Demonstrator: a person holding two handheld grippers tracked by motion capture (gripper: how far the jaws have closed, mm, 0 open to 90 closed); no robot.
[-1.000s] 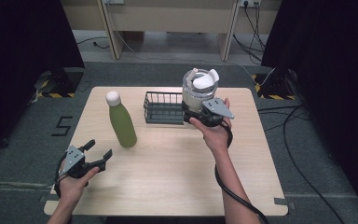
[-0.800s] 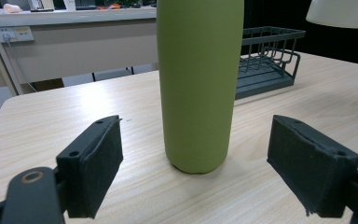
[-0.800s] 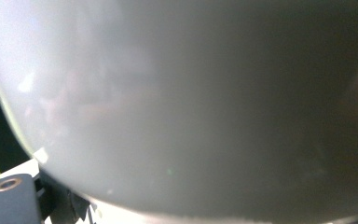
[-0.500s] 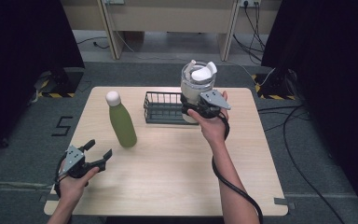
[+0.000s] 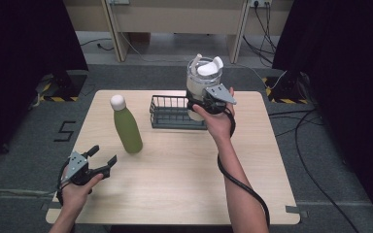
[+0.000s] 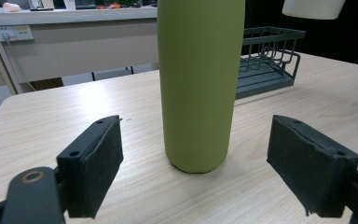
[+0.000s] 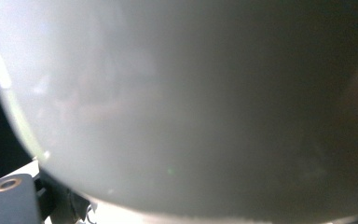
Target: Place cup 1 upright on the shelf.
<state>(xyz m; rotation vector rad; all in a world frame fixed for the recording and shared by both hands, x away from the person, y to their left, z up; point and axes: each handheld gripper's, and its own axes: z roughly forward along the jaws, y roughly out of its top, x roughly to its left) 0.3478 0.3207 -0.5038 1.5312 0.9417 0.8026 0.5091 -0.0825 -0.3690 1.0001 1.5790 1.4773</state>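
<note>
A: Since a second ago the right hand-held gripper (image 5: 200, 103) has been carrying the clear jar (image 5: 200, 82) higher, and it is now hanging above the right end of the wire basket (image 5: 171, 112).

B: Is it pinching the jar?

A: It is sitting against the jar's side under the white lid (image 5: 207, 67), but its pads are hidden, so I cannot tell for sure. In the right gripper view the jar wall (image 7: 191, 107) is pressing close to the lens.

B: And the rest?

A: The green bottle (image 5: 127, 127) is standing upright on the tabletop (image 5: 184, 174), left of the basket, unchanged. The left hand-held gripper (image 5: 101, 160) is staying near the front left corner, jaws spread wide and empty; in its own view the bottle (image 6: 199, 84) is standing just beyond them, with the basket (image 6: 265, 58) behind.
</note>
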